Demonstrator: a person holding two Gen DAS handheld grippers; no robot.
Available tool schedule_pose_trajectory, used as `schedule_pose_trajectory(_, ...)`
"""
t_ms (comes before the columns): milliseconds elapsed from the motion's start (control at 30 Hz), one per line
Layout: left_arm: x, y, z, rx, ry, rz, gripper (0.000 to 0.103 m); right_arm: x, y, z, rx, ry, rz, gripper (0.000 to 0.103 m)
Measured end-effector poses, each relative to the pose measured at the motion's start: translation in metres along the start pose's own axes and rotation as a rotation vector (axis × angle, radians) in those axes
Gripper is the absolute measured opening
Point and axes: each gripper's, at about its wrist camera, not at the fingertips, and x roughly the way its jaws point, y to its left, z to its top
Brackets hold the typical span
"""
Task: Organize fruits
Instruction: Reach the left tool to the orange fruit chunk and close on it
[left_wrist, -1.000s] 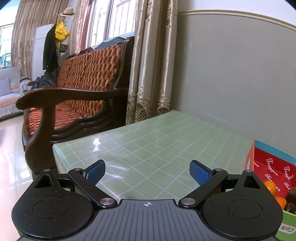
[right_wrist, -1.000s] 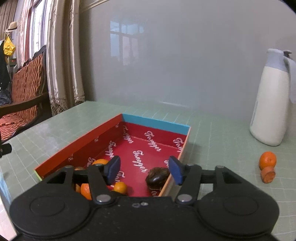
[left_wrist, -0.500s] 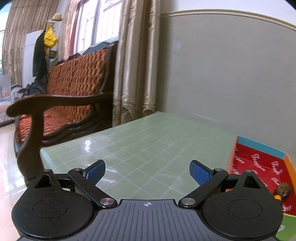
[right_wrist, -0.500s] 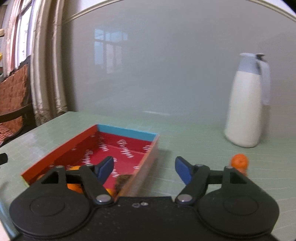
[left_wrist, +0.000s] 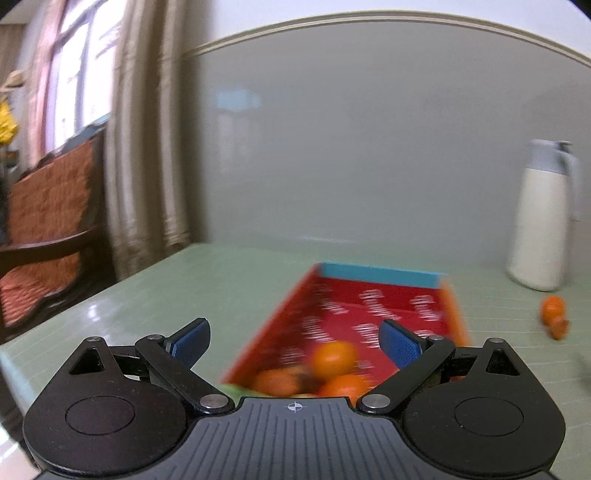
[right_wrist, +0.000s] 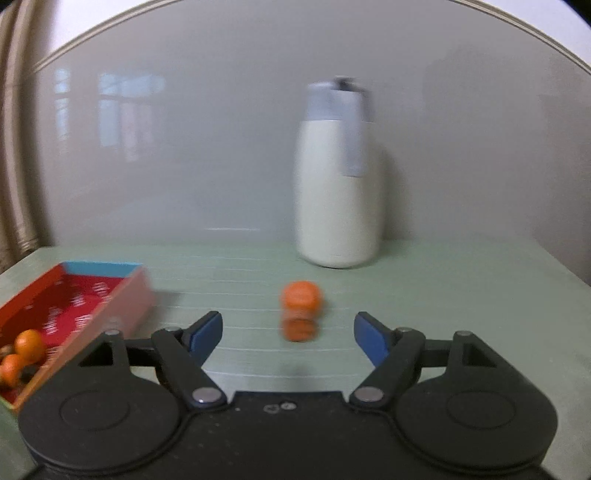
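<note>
Left wrist view: we note heavy motion blur across the whole frame. The left gripper has its blue fingers spread wide apart with nothing between them. Behind the gap, at lower centre, sits the red cardboard box with a blue far wall; the white print on its floor is smeared and we cannot read it. Its near end is cut off by the gripper body. Several oranges lie heaped at that near end, with something dark among them that we cannot identify. At right, on the green checked tablecloth, a loose orange lies well apart from the box, with a smaller orange piece just below it, too blurred to name. A white thermos jug stands at the right edge. A wooden sofa and curtains fill the left.

Right wrist view: also blurred. The right gripper is spread open and empty. The loose orange lies on the cloth at centre, beyond the fingertips, its reflection or a second piece just below. The jug stands behind it. The box is at lower left, partly cut off by the frame edge.
</note>
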Motion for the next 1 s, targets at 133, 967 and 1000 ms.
schedule_pose_trajectory(133, -0.007, -0.039, 0.004, 0.031, 0.001, -0.090, 0.097, -0.003, -0.033, -0.001, 0.046, -0.009, -0.082, 0.079)
schedule_pose_trajectory(967, 0.031, -0.241, -0.002, 0.220, 0.113, -0.329, 0.097, -0.015, -0.130, -0.024, 0.143, -0.012, -0.332, 0.083)
schedule_pose_trajectory(1000, 0.034, -0.248, -0.003, 0.228, 0.116, -0.334, 0.097, -0.018, -0.133, -0.024, 0.148, -0.014, -0.334, 0.083)
